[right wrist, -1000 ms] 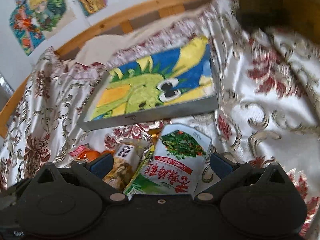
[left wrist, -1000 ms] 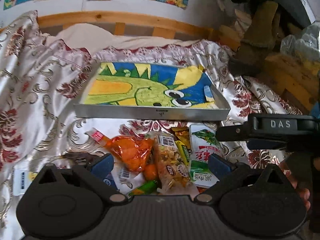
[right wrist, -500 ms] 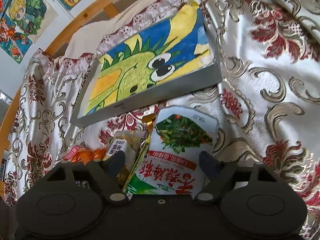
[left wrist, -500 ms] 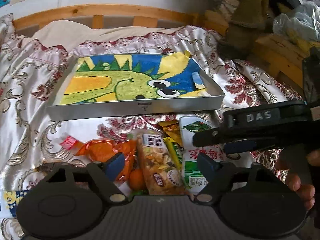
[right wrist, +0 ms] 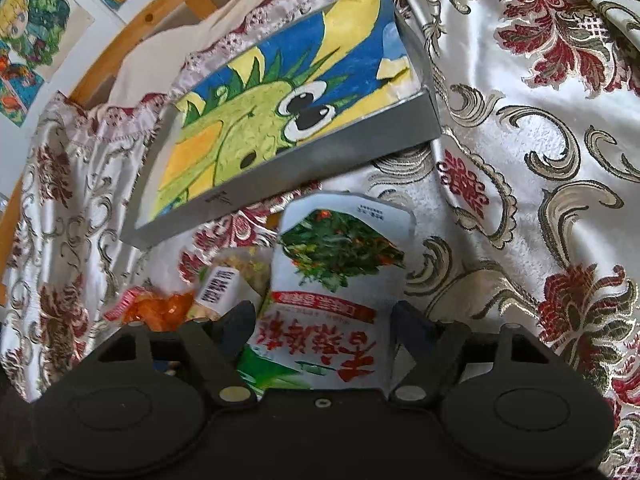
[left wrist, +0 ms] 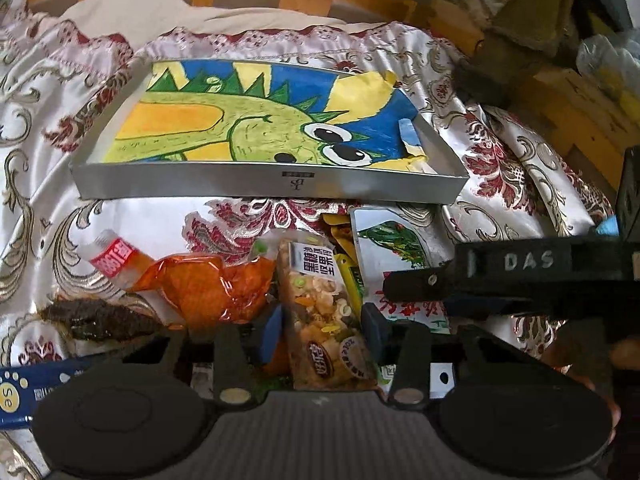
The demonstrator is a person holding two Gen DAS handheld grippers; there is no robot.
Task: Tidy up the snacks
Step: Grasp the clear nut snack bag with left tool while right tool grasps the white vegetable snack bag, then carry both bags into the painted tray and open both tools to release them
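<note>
Two handheld grippers are shown over a heap of snack packets on a flowered satin bedspread, just in front of a shallow grey tray lined with a green cartoon dragon drawing. Since a second ago, both sets of fingers have been drawn inward from a wide spread. The left gripper is now narrowed around a clear packet of mixed crunchy snack, its blue pads at or very near the packet's edges; whether it is truly pinched cannot be told. The right gripper is narrowed around a white pouch printed with green vegetables, and its contact is likewise uncertain. It is judged that two pickups are being started together, with each packet probably meant for the tray, in which no snacks are seen so far. An orange packet, a dark dried snack and a blue wrapper lie to the left, untouched. The lower ends of both gripped packets are hidden under the gripper bodies. A yellow-green wrapper between them is mostly covered. The blue wrapper is cut off at the frame edge.
</note>
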